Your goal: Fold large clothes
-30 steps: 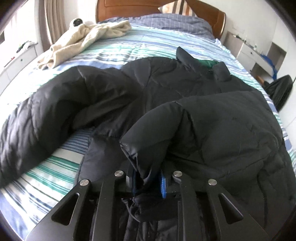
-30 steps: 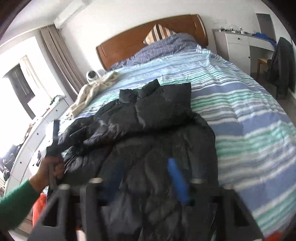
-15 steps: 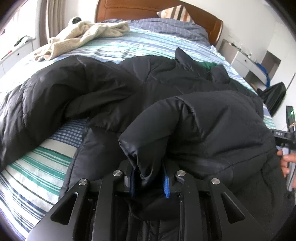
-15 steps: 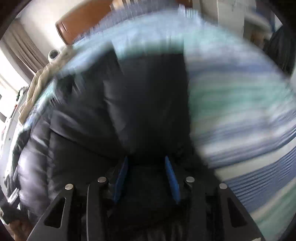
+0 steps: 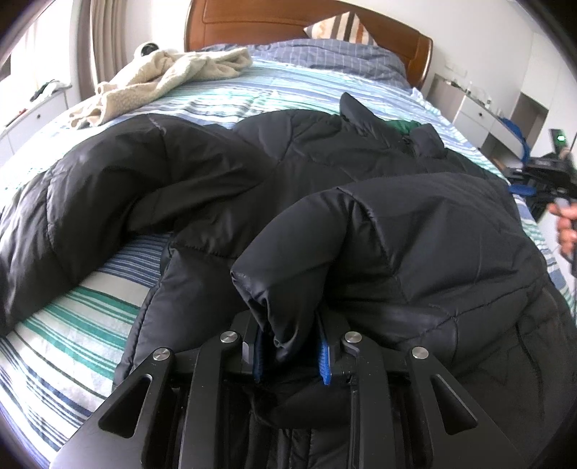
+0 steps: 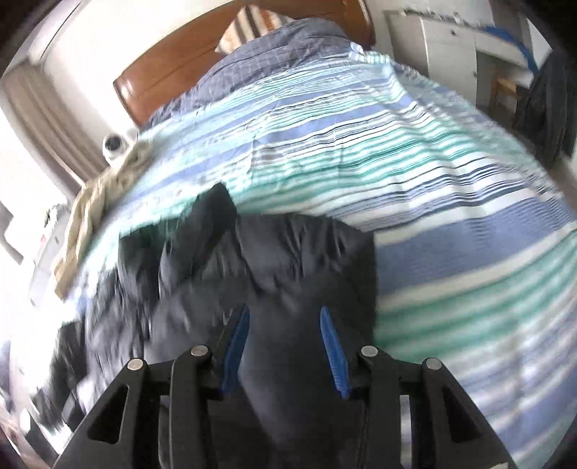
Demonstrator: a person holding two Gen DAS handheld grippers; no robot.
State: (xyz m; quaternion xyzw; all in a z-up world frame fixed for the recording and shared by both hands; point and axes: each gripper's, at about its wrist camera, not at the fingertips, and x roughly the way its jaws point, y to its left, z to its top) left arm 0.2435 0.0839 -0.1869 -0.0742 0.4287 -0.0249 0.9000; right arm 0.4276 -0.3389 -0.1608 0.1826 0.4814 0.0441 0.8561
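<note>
A large black puffer jacket (image 5: 324, 173) lies spread on a striped bed (image 5: 90, 324). My left gripper (image 5: 290, 355) is shut on the cuff of a jacket sleeve (image 5: 288, 281) and holds it raised over the jacket's body. In the right wrist view the jacket (image 6: 288, 274) is blurred. My right gripper (image 6: 285, 342) is open, its blue pads either side of the jacket's fabric, low over it. The right gripper also shows at the far right edge of the left wrist view (image 5: 551, 169), held by a hand.
A cream fleece garment (image 5: 169, 75) lies at the bed's far left. A wooden headboard (image 5: 288, 21) and pillows stand at the back. White drawers (image 5: 479, 112) and a dark garment on a chair (image 6: 551, 101) stand right of the bed.
My left gripper has kept its hold on the sleeve cuff and carried it a little further over the jacket. My right gripper swung down fast from above the bed onto the jacket's right part.
</note>
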